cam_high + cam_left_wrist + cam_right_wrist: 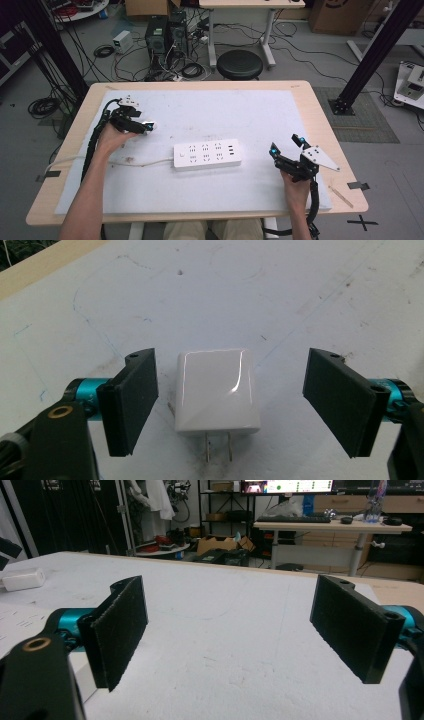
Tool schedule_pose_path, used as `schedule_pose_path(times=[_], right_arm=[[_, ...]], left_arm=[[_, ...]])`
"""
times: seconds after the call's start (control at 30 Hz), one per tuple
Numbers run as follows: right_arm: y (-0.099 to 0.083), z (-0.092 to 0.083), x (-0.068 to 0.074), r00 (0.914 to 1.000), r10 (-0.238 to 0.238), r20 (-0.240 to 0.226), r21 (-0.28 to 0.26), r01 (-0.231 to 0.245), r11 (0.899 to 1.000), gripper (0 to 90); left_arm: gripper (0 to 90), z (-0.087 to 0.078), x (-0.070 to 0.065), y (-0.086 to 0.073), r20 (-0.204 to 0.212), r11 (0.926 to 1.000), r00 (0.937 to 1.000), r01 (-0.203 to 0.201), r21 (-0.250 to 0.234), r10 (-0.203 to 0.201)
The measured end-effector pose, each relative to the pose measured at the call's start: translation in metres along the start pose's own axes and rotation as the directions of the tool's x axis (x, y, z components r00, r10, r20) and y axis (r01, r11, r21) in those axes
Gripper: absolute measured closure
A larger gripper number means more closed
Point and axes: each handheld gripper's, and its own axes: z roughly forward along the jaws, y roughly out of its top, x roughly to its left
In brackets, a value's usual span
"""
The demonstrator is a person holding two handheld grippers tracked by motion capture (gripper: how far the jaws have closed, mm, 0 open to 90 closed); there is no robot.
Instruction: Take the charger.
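Left gripper (230, 405) hovering over white plug adapter (217, 390) lying flat on mat at table's left, jaws spread wide, not touching; right gripper (286, 145) resting near right edge, jaws gaping, holding nothing

A: Any readable text or labels?
B: None. Power strip (207, 155) and white charger (218, 391) look unmarked. Far monitor (287, 485) maybe shows text, too blurred to read.

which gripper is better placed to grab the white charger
Left. The left gripper has its open jaws on either side of the white charger, ready to close. The right gripper is open too, but sits beyond the power strip, far from it.
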Motion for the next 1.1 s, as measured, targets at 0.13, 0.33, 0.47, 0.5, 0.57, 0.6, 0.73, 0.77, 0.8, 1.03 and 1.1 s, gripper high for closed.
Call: schedule_pose_path(times=[0.13, 0.33, 0.47, 0.5, 0.57, 0.6, 0.73, 0.77, 0.8, 1.03, 1.1], right_arm=[[0.000, 0.000, 0.000, 1.0000, 0.001, 0.002, 0.000, -0.001, 1.000, 15.6], [0.000, 0.001, 0.000, 1.0000, -0.007, 0.003, 0.000, 0.007, 1.000, 15.6], [0.000, 0.000, 0.001, 0.9999, -0.010, 0.005, 0.002, 0.010, 1.000, 15.6], [0.000, 0.000, 0.001, 0.9999, -0.010, 0.004, 0.001, 0.010, 1.000, 15.6], [0.000, 0.000, 0.001, 0.9999, -0.009, 0.005, 0.001, 0.009, 1.000, 15.6], [0.000, 0.001, 0.001, 0.9999, -0.010, 0.006, 0.001, 0.010, 1.000, 15.6], [0.000, 0.001, 0.001, 0.9999, -0.008, 0.006, 0.002, 0.008, 1.000, 15.6], [0.000, 0.000, 0.001, 1.0000, -0.008, 0.006, 0.002, 0.008, 1.000, 15.6], [0.000, 0.001, 0.001, 0.9999, -0.010, 0.007, 0.001, 0.010, 1.000, 15.6], [0.000, 0.001, 0.001, 0.9999, -0.009, 0.008, 0.001, 0.009, 1.000, 15.6], [0.000, 0.001, 0.001, 0.9999, -0.008, 0.007, 0.002, 0.008, 1.000, 15.6]], left_arm=[[22.1, 0.011, 0.005, -0.003, 0.017, 0.9994, 0.9998, 0.005, 0.036, -0.006], [22.4, 0.020, 0.005, -0.006, 0.021, 0.9977, 0.9996, 0.015, 0.066, -0.017], [22.6, 0.026, 0.006, -0.009, 0.023, 0.9957, 0.9994, 0.023, 0.090, -0.025], [22.8, 0.027, 0.006, -0.009, 0.022, 0.9954, 0.9994, 0.024, 0.093, -0.026], [22.8, 0.028, 0.005, -0.010, 0.024, 0.9946, 0.9994, 0.024, 0.101, -0.027], [22.9, 0.029, 0.005, -0.010, 0.028, 0.9943, 0.9993, 0.023, 0.104, -0.026], [23.4, 0.029, 0.006, -0.011, 0.027, 0.9942, 0.9989, 0.036, 0.102, -0.039], [23.6, 0.029, 0.006, -0.011, 0.027, 0.9940, 0.9989, 0.035, 0.103, -0.038], [23.6, 0.030, 0.006, -0.011, 0.028, 0.9938, 0.9988, 0.037, 0.105, -0.040], [27.8, 0.030, 0.008, -0.012, 0.035, 0.9924, 0.9979, 0.050, 0.113, -0.054], [28.5, 0.031, 0.008, -0.013, 0.037, 0.9923, 0.9975, 0.056, 0.111, -0.060]])
